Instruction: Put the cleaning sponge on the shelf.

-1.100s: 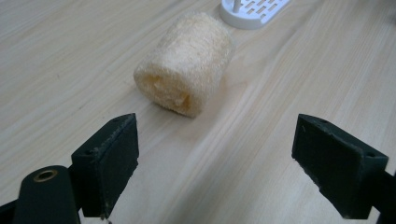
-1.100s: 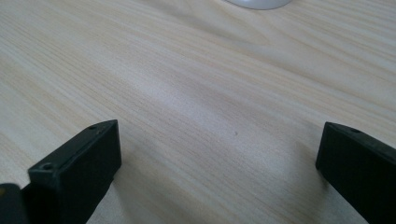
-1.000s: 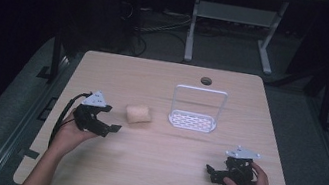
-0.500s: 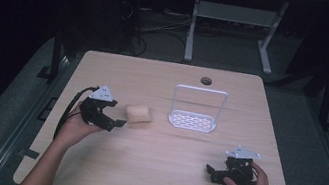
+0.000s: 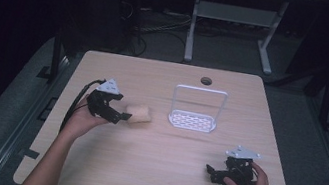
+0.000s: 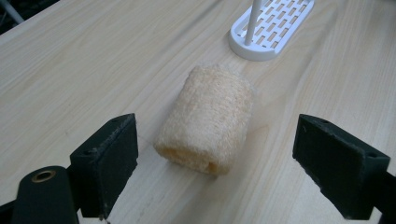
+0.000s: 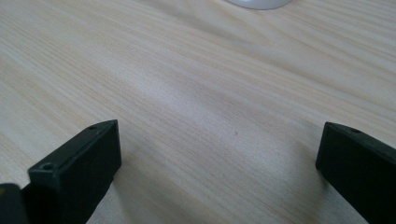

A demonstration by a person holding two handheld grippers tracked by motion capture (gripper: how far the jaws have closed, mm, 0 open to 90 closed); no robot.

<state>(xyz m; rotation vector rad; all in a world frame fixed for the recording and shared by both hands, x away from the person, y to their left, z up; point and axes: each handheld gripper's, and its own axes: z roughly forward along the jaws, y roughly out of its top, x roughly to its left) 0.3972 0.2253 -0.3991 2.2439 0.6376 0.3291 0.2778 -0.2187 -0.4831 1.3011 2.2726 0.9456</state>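
Observation:
A tan loofah roll [image 5: 139, 113] lies on its side on the wooden table [image 5: 149, 171], left of centre. My left gripper [image 5: 120, 115] is open right beside it, jaws spread wide. In the left gripper view the loofah roll [image 6: 208, 119] lies between and just ahead of the two black pads [image 6: 109, 161], touching neither. My right gripper [image 5: 210, 171] rests near the table's front right, held by a hand, and stands open. The right gripper view has bare wood between its jaws.
A white slotted rack [image 5: 192, 121] with a tall wire hoop stands right of the loofah; its base [image 6: 271, 28] lies just beyond the roll. A round cable hole [image 5: 206, 81] sits near the table's far edge.
My left gripper has moved right, up to the loofah roll, so its jaws now flank it. The right gripper has stayed put.

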